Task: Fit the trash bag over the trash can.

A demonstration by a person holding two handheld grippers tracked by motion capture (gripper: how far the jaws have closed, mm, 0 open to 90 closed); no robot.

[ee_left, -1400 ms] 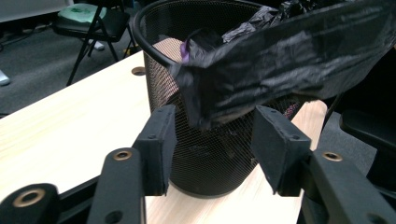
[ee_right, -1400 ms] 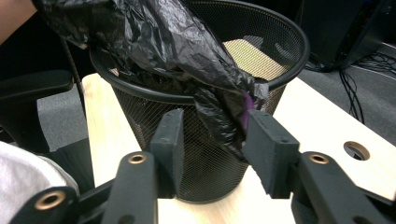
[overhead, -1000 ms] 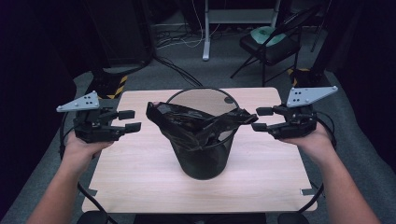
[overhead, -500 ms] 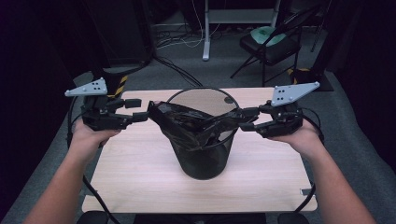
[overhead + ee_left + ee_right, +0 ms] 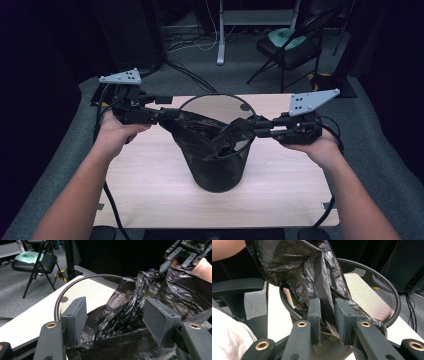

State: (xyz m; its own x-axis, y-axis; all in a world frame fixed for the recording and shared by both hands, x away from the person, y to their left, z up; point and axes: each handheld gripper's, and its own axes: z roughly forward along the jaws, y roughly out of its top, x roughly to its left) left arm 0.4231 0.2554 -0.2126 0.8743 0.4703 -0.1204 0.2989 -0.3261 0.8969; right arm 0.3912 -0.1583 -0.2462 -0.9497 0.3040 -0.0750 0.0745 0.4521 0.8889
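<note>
The mesh bin (image 5: 216, 150) stands mid-table (image 5: 150, 200), with bare wood around it and the table edges well clear. A black bag (image 5: 205, 135) drapes over the bin's rim. The right gripper (image 5: 260, 131) has just been closing and pinches the bag's right edge. The left gripper (image 5: 167, 114), jaws just widening, straddles the left edge without pressing.
</note>
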